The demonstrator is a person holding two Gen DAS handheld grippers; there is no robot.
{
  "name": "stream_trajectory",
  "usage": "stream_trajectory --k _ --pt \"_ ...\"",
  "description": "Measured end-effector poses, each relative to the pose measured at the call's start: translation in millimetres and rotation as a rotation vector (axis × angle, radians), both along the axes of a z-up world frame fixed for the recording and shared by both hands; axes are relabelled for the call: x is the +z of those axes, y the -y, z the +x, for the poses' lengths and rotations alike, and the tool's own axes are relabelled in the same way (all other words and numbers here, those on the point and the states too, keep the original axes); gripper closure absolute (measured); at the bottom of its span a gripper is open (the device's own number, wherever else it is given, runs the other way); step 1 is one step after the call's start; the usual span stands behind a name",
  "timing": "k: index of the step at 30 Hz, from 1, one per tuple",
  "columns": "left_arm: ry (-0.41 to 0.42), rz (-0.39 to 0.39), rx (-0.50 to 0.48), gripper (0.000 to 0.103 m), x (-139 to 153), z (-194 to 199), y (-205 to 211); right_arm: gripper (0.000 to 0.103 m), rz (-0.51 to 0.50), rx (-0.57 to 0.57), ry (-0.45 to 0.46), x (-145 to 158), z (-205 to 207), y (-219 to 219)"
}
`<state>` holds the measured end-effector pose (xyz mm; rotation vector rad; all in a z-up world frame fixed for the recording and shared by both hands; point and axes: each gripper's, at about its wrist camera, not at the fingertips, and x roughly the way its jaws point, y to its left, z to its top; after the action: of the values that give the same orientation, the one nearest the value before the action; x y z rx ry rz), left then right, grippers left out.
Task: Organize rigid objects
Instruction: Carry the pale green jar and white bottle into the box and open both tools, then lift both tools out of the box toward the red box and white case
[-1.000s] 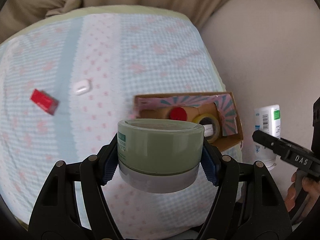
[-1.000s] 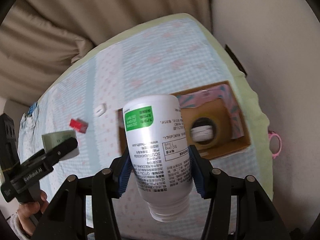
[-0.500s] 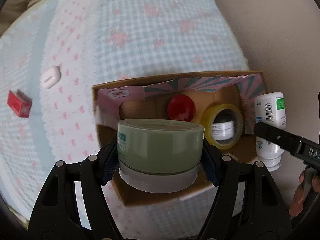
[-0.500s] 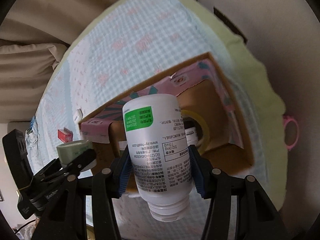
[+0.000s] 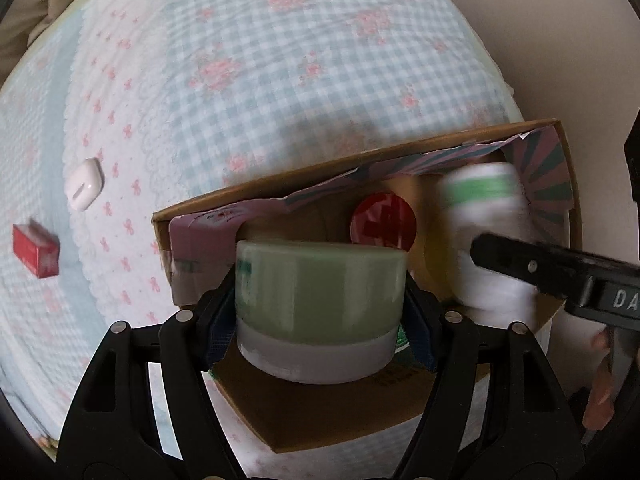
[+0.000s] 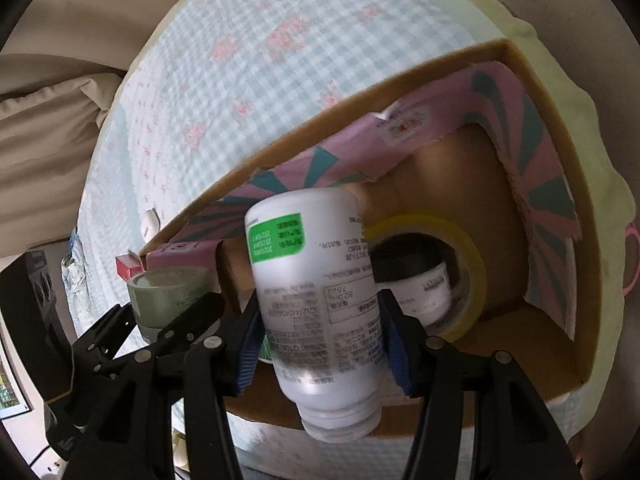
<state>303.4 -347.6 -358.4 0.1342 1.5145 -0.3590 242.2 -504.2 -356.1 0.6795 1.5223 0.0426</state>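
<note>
Left gripper [image 5: 320, 312]: jaws clamped on the green jar [image 5: 320, 300], lower centre of the frame, over the near-left corner of the cardboard box [image 5: 320, 416]. Right gripper [image 6: 320, 336]: jaws clamped mid-body on the white bottle [image 6: 316, 304], held cap end toward you, above the box beside the yellow tape roll [image 6: 468, 264]. Both look rigid, smooth plastic, probably light; expect slip and tipping. Keep your grip on the flat sidewalls, set them down low. Red box [image 5: 36, 252] and white case [image 5: 85, 189] sit on the bed at left.

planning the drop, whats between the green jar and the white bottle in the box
In the left wrist view, a red cap sits between the green jar and white bottle.
</note>
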Motion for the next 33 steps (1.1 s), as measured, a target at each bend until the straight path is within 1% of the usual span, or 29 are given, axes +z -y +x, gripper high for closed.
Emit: stream_trajectory --k 1,2,3,4,5,6,10,13,18,23,25,28,33 --pt "0.002 -0.004 -0.003 0.002 4 0 0 0.052 0.008 0.0 0.013 1 2 0" --pt "0.013 -0.009 -0.008 0.001 10 0 1 0.049 0.016 -0.001 0.025 3 4 0" --pt "0.022 -0.009 -0.012 0.0 13 -1 1 0.029 0.012 -0.004 0.032 5 5 0" --pt "0.032 -0.006 -0.02 0.0 18 -2 0 0.003 -0.007 -0.009 0.029 7 5 1" --pt "0.036 -0.006 -0.025 0.0 21 -4 -1 0.0 -0.026 -0.017 0.03 8 5 2" --pt "0.038 -0.01 -0.025 0.0 23 -5 -3 0.0 -0.034 -0.024 0.036 10 4 5" --pt "0.027 -0.027 0.009 0.0 29 -9 -18 0.0 -0.007 -0.07 0.024 11 -3 13" --pt "0.026 -0.042 0.041 0.0 35 -11 -28 0.0 -0.038 -0.071 0.039 16 -8 13" --pt "0.063 -0.055 0.058 0.0 57 -20 -40 0.0 -0.052 -0.078 0.059 27 -16 10" --pt "0.103 -0.06 0.095 0.0 80 -35 -56 0.0 -0.073 -0.087 0.108 48 -29 6" --pt "0.12 -0.072 0.127 0.0 92 -44 -65 0.0 -0.086 -0.05 0.127 59 -31 -2" --pt "0.154 -0.083 0.172 0.0 109 -56 -80 0.0 -0.148 0.037 0.174 80 -37 -18" --pt "0.196 -0.093 0.266 0.0 132 -75 -115 0.0 -0.185 0.13 0.227 110 -44 -43"
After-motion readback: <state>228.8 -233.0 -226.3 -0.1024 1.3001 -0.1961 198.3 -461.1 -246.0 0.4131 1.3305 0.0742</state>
